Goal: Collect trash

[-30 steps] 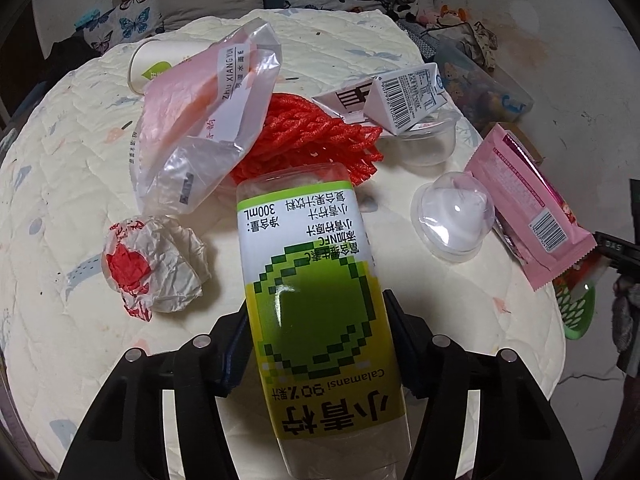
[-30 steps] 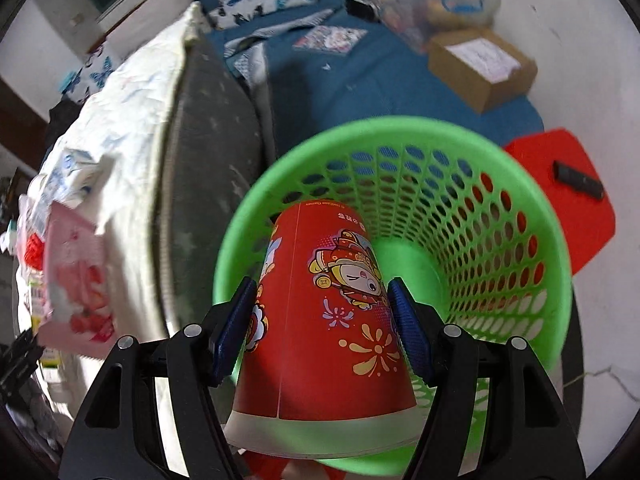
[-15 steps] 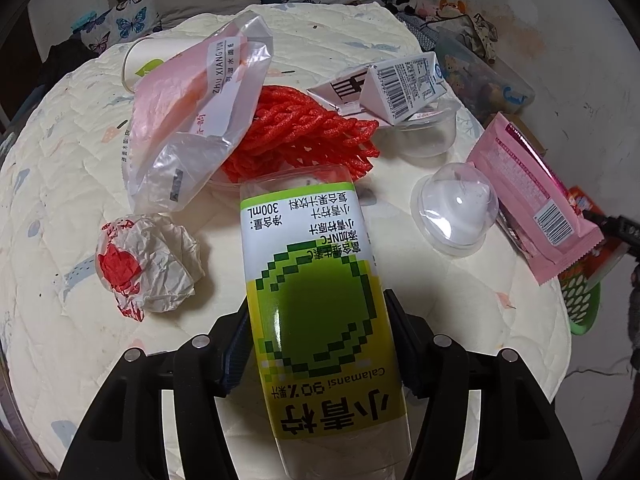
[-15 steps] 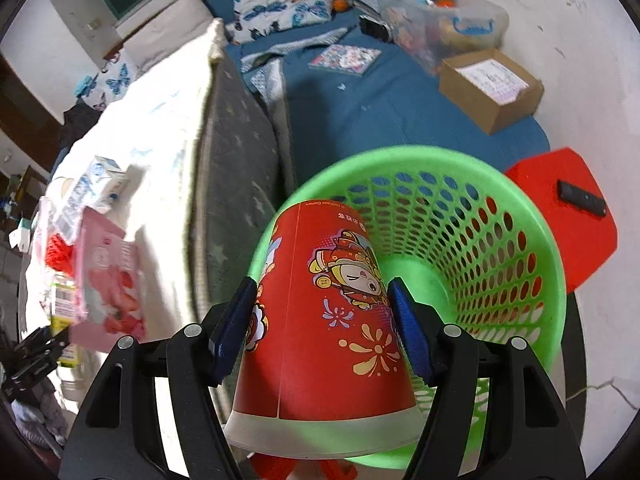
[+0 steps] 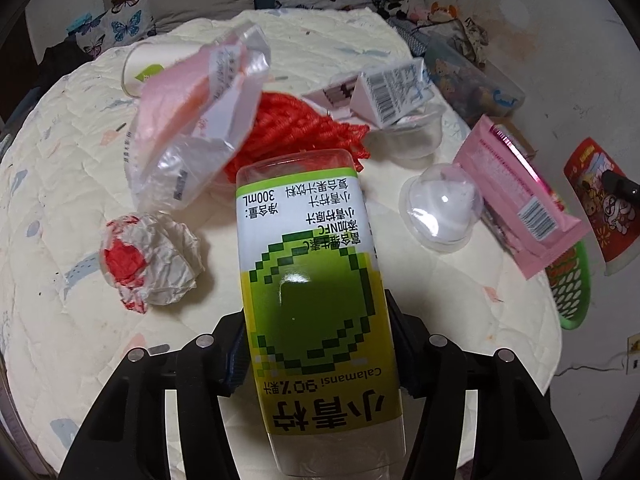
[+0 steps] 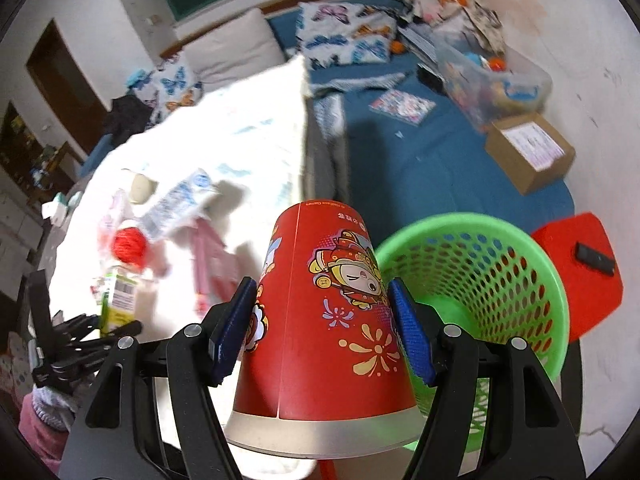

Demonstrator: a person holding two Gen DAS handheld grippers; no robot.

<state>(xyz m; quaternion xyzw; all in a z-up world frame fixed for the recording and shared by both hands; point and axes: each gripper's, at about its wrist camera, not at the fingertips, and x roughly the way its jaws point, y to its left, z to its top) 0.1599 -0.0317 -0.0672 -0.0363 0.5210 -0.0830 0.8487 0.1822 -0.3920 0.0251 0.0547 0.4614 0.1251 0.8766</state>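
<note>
My left gripper (image 5: 316, 344) is shut on a clear juice bottle (image 5: 312, 280) with a green and yellow label, held above the quilted table (image 5: 60, 280). My right gripper (image 6: 322, 328) is shut on a red paper cup (image 6: 324, 328), rim toward the camera, held beside and above the green mesh basket (image 6: 500, 280). The cup (image 5: 600, 204) and basket (image 5: 570, 288) also show at the right edge of the left wrist view. Trash on the table: a crumpled wrapper (image 5: 148, 256), a plastic bag (image 5: 192, 128), red netting (image 5: 296, 128), a carton (image 5: 384, 88), a clear dome lid (image 5: 440, 208), a pink packet (image 5: 516, 196).
A white paper cup (image 5: 148, 68) lies at the table's far side and a clear tub (image 5: 412, 140) sits under the carton. On the floor are a blue mat (image 6: 420, 152), a cardboard box (image 6: 528, 152), a red stool (image 6: 580, 272) with a remote, and a storage bin (image 6: 492, 80).
My right gripper has lifted and swung left with the red cup, from over the basket's mouth to beside it. My left gripper has stayed over the table, still holding the bottle.
</note>
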